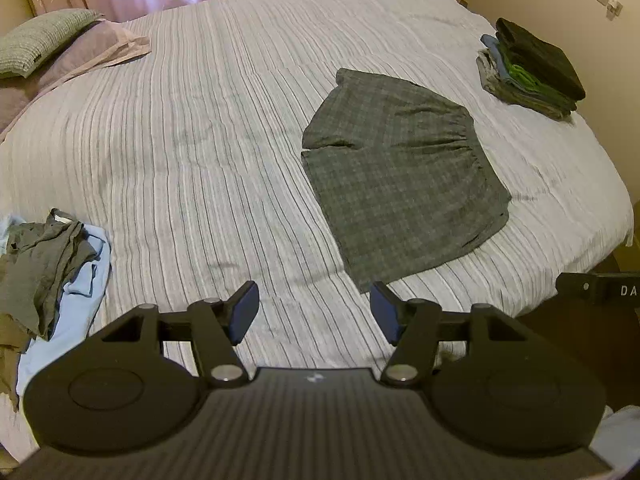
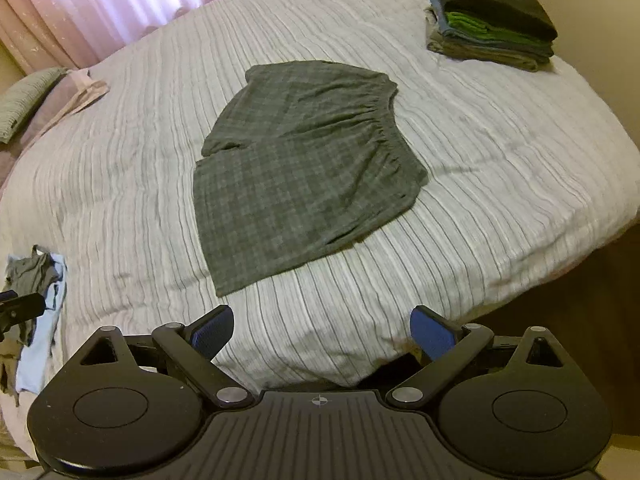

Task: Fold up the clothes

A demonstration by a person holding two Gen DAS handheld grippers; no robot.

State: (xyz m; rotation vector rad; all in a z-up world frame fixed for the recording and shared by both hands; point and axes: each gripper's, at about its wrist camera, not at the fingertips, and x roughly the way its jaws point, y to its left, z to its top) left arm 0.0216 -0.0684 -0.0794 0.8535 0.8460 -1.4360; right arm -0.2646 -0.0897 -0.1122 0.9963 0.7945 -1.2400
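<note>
OK, we have the left gripper [image 1: 314,312] and right gripper [image 2: 322,334] both wide open, empty, above the bed [image 2: 500,160] edge. Plaid shorts [image 2: 304,160] lie flat mid-bed. They look like thin, limp cotton, so we pinch the waistband corners, not mid-fabric.

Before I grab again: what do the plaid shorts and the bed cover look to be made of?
Plaid shorts: thin woven cloth, likely cotton, matte; it lies flat and puckers at the gathered waistband. Bed cover: thicker ribbed or quilted textile, matte, with raised stripes running across it. Fibre content cannot be told by eye.
</note>
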